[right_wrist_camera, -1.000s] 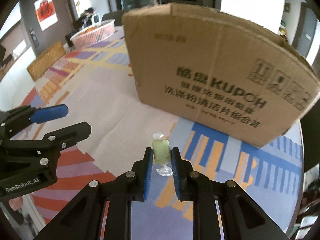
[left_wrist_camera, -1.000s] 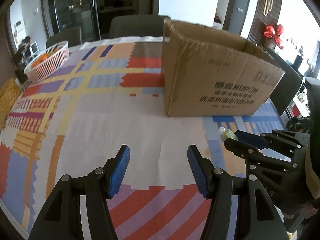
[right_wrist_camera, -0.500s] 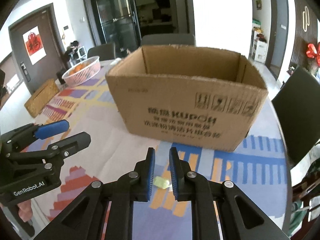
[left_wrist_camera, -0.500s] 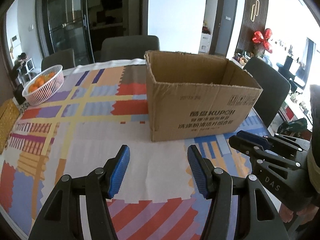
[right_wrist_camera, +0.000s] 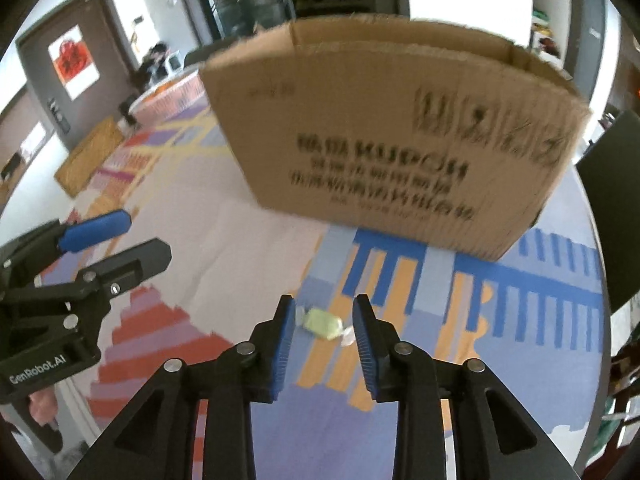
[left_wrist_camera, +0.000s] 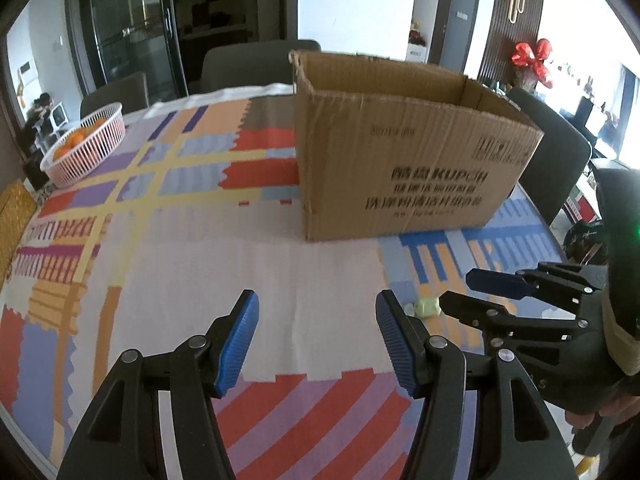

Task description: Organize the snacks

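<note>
Candy [right_wrist_camera: 323, 323] — pale green, clear twisted wrapper — lies on the tablecloth [right_wrist_camera: 248, 256] between my right gripper [right_wrist_camera: 325, 325], whose jaws have just been opening, no longer pinching it; left gripper [left_wrist_camera: 316, 328] hangs spread, empty.

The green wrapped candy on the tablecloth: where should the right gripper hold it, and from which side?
Grip the green wrapped candy across its plump middle, not its thin twisted ends, coming from above. It lies flat on the tablecloth, between the right gripper jaws, which have just been opening.
</note>
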Demonstrator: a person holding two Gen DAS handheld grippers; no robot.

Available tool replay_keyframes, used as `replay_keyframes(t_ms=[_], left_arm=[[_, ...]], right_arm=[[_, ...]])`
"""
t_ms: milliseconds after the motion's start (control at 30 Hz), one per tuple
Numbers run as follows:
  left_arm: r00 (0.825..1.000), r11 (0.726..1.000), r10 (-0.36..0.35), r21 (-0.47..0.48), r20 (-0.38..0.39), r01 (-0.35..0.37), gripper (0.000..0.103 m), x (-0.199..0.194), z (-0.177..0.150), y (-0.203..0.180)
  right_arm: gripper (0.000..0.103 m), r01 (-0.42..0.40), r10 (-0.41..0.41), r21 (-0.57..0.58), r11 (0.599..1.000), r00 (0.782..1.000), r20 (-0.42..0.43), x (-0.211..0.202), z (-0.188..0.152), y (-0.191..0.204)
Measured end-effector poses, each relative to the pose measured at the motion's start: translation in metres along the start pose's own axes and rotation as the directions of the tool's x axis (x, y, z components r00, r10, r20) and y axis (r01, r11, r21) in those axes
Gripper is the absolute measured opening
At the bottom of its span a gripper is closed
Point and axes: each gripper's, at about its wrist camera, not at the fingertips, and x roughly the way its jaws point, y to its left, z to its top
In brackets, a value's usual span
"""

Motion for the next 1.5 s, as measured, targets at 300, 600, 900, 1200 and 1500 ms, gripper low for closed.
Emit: replay_keyframes(t_ms=[300, 600, 900, 1200, 1500], left_arm=[[0.998, 1.0, -0.014, -0.018, -0.061, 0.013, 0.06, 0.017, -0.017, 0.0], [0.996, 1.0, -0.014, -0.027, -0.087, 0.012, 0.06, 0.024, -0.021, 0.001], [0.995, 0.999, -0.013, -0.037, -0.1, 0.009, 0.06, 0.03, -0.019, 0.007], [0.994, 0.999, -0.024, -0.038, -0.102, 0.02, 0.06, 0.031, -0.02, 0.006], [0.997, 0.999, -0.016, -0.031, -0.08, 0.013, 0.06, 0.022, -0.017, 0.004]], right_arm=[[0.034, 0.032, -0.058, -0.219, 0.975, 0.992, -0.115, 0.024, -0.004, 0.017], [0.034, 0.026, -0.095, -0.356, 0.934, 0.98, -0.177, 0.042, -0.004, 0.029], [0.034, -0.006, -0.072, -0.363, 0.932, 0.977, -0.202, 0.056, 0.003, 0.033], [0.02, -0.047, -0.022, -0.319, 0.947, 0.977, -0.21, 0.06, 0.002, 0.034], [0.02, -0.025, -0.014, -0.247, 0.969, 0.988, -0.155, 0.044, -0.003, 0.028]])
